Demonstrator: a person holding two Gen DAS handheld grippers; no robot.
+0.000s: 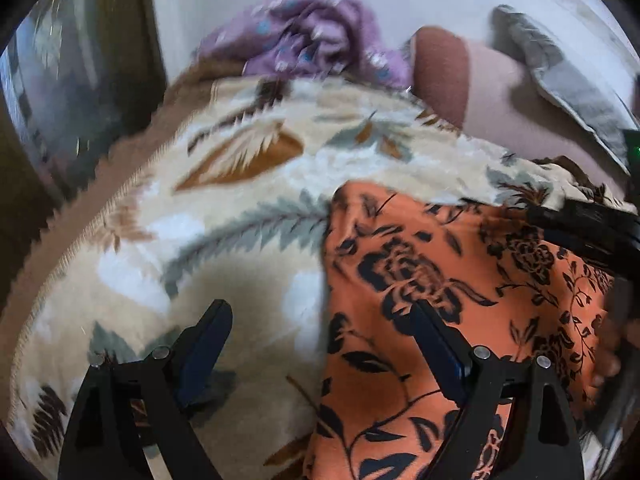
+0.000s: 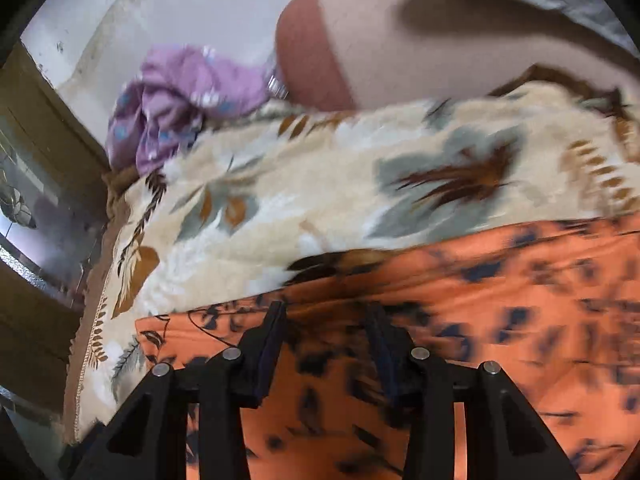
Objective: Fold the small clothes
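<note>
Left tongs (image 1: 322, 326) spread wide, nothing held, astride the left edge of the orange black-flowered cloth (image 1: 440, 300). Right tongs (image 2: 326, 320) partly apart over that same cloth, grip impossible to tell through blur. Spread flat on the cream leaf-patterned blanket (image 1: 180, 240), likely for folding. Beyond, crumpled purple garment (image 1: 312, 36), probably waiting.

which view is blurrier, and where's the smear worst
Right wrist view: heaviest motion blur, the orange floral garment smeared sideways on its right side. Left wrist view: the same garment's print is crisp; only the far purple cloth and blanket are soft. Both show fisheye bending and dark corners.
</note>
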